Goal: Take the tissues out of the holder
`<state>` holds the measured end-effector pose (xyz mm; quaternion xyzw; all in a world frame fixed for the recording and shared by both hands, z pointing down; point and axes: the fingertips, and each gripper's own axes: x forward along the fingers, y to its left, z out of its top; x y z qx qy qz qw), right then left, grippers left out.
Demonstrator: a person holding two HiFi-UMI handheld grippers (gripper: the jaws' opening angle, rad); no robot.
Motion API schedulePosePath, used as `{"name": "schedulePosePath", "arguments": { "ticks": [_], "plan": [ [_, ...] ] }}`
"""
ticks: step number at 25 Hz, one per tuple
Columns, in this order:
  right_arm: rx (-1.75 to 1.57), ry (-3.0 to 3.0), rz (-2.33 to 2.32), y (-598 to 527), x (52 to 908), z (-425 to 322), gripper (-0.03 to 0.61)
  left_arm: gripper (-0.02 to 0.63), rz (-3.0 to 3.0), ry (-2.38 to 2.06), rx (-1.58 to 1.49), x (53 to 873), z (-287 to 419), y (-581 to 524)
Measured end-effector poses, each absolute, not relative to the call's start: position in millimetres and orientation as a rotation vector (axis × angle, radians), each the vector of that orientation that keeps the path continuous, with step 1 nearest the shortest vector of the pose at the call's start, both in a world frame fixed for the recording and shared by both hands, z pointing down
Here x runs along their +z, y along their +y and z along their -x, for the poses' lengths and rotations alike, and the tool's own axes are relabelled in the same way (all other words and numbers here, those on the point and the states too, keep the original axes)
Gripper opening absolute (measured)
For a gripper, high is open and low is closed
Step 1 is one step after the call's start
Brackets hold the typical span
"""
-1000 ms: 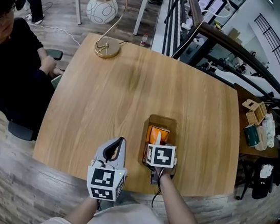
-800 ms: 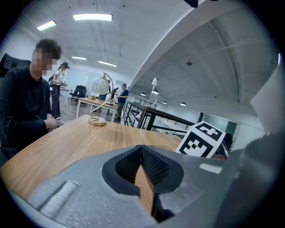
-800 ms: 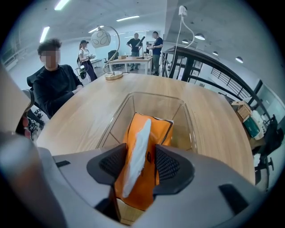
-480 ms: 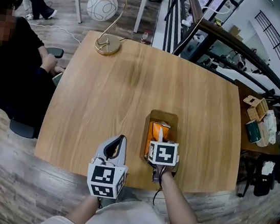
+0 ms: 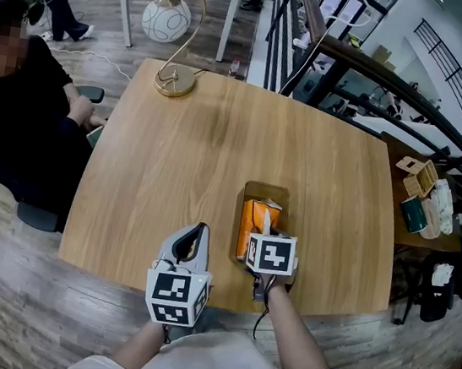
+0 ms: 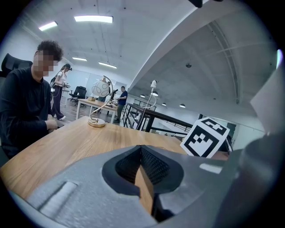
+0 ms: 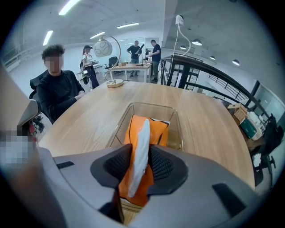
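Observation:
A clear plastic holder [image 5: 266,193] [image 7: 173,116] stands on the wooden table [image 5: 175,155] near its front edge. In it lies an orange tissue pack [image 5: 252,218] [image 7: 156,127] with a white tissue [image 7: 141,147] sticking up from it. My right gripper [image 5: 265,234] [image 7: 141,168] is at the holder's near end. Its jaws are closing, and the pads pinch the pack's near end with the white tissue between them. My left gripper [image 5: 197,234] [image 6: 143,171] hovers left of the holder over the table's front edge, shut with nothing in it.
A gold arc lamp with a white globe [image 5: 177,35] stands at the table's far left corner. A person in black [image 5: 13,98] sits at the left side. A railing [image 5: 342,59] runs behind the table, and a small shelf with items [image 5: 426,203] stands at the right.
The right gripper's jaws have come together on the near end of the tissue pack, and a white tissue now stands up between them. The left gripper has stayed put.

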<state>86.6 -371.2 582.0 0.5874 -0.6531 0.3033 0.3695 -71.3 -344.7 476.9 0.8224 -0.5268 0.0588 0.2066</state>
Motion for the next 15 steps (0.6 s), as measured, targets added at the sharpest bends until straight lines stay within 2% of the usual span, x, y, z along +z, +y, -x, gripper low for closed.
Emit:
{"name": "schedulePosePath", "arguments": {
  "ticks": [15],
  "plan": [
    [0.725,-1.759,-1.563,-367.5,533.7,-84.4,0.115,0.009,-2.351,-1.452,0.124,454.7,60.2,-328.7]
  ]
}}
